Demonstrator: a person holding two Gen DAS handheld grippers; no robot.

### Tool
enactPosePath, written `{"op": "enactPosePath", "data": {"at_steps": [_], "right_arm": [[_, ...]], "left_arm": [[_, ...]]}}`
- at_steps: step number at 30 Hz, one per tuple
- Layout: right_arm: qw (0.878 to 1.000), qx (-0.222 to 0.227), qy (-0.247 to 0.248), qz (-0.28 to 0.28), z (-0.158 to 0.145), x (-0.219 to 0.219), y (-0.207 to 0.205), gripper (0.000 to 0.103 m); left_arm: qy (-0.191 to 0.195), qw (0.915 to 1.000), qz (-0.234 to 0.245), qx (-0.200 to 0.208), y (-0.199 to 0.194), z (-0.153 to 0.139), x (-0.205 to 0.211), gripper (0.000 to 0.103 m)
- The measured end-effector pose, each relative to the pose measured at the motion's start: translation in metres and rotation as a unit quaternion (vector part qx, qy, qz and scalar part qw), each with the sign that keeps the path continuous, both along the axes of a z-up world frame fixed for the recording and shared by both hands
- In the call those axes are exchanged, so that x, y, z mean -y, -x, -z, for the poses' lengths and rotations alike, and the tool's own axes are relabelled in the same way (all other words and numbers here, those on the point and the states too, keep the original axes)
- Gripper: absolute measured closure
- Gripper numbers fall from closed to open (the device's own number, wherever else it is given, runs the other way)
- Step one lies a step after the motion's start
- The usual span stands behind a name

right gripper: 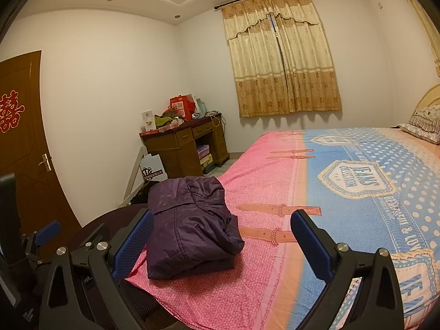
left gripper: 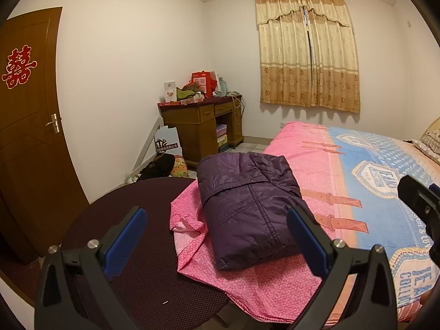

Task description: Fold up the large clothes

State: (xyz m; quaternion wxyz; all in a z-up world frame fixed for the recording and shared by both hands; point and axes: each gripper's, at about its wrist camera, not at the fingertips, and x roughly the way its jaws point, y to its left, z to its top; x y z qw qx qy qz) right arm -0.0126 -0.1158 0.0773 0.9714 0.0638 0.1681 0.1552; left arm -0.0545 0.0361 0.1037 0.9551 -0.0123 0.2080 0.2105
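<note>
Left wrist view: purple padded jacket [left gripper: 247,206] folded into a compact bundle on the pink corner of the bed [left gripper: 316,165], straight ahead between the left tongs [left gripper: 217,220], spread wide and empty, long axis running away from them. Right wrist view: same bundle ahead and left of the right tongs [right gripper: 222,224], also wide, gripping nothing, so left likely nearer. Readable on the bedspread [right gripper: 357,181]: "JEANS COLLECTION".

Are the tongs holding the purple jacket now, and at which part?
Nothing is held. The left tongs and right tongs are both open, apart from the folded purple jacket on the bed.
</note>
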Motion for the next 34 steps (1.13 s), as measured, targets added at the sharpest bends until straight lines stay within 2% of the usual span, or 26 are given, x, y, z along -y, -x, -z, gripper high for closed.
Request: {"op": "enactPosePath", "data": {"at_steps": [9, 17, 22, 28, 34], "right_arm": [[1.000, -0.002, -0.001, 0.000, 0.0022, 0.0006, -0.0001, 0.003], [1.000, -0.010, -0.003, 0.002, 0.0055, 0.0057, -0.0053, 0.003], [1.000, -0.010, -0.003, 0.002, 0.0059, 0.0063, -0.0057, 0.003], [1.000, -0.013, -0.004, 0.001, 0.0070, 0.0062, -0.0071, 0.003], [1.000, -0.016, -0.006, 0.001, 0.0096, 0.0070, -0.0087, 0.003]], "left_arm": [[0.002, 1.0000, 0.002, 0.004, -0.0013, -0.0006, -0.0041, 0.000], [-0.040, 0.9990, -0.017, -0.005, -0.0067, 0.0015, 0.0020, 0.000], [-0.019, 0.9997, 0.006, -0.011, -0.0081, 0.0040, 0.0006, 0.000], [-0.019, 0.9998, 0.010, 0.003, -0.0042, 0.0027, 0.0012, 0.000], [-0.028, 0.9996, 0.001, -0.009, -0.0096, 0.0063, 0.0004, 0.000]]}}
